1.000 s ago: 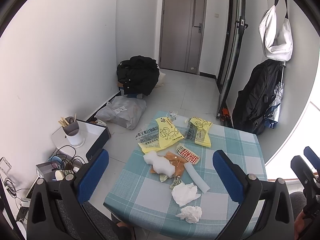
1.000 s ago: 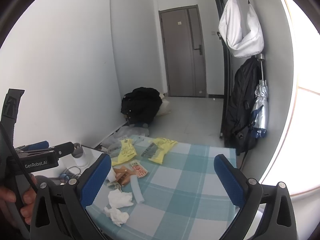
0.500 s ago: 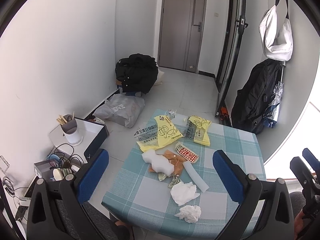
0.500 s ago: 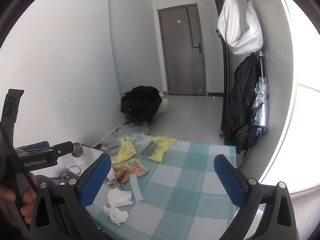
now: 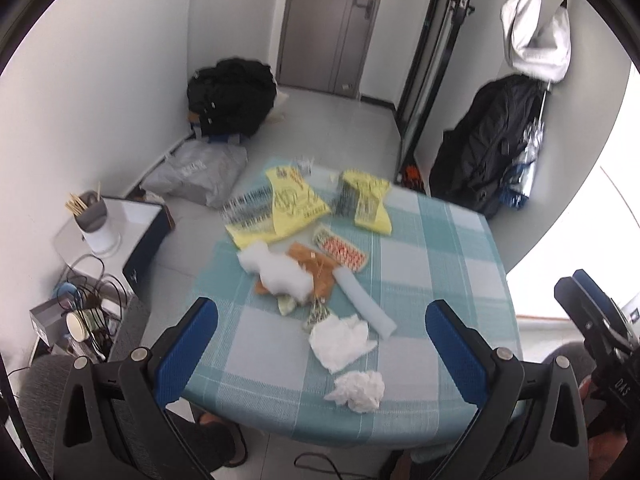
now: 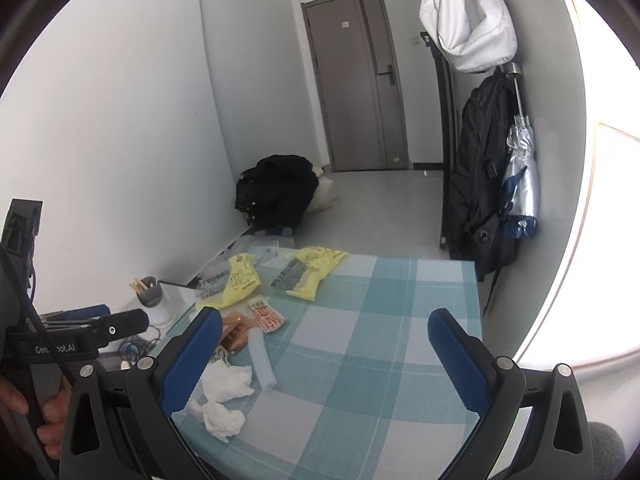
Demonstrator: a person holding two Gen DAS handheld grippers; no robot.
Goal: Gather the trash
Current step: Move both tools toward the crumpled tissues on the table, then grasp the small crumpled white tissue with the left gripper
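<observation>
Both grippers are hovering above the table [image 5: 440,240] with jaws spread wide, gripping nothing: the left gripper [image 5: 320,344] over the crumpled tissues [image 5: 340,340], the right gripper [image 6: 324,356] over bare checkered cloth. Trash is lying clustered on the table's left half: tissues nearest, a white tube [image 5: 366,304], white foam [image 5: 280,274], a red-patterned wrapper [image 5: 340,250] and yellow bags [image 5: 292,200] farther off.

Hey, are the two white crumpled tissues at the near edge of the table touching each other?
Apart. The left wrist view shows a strip of checked tablecloth between the flatter tissue and the balled tissue nearer the edge.
</observation>
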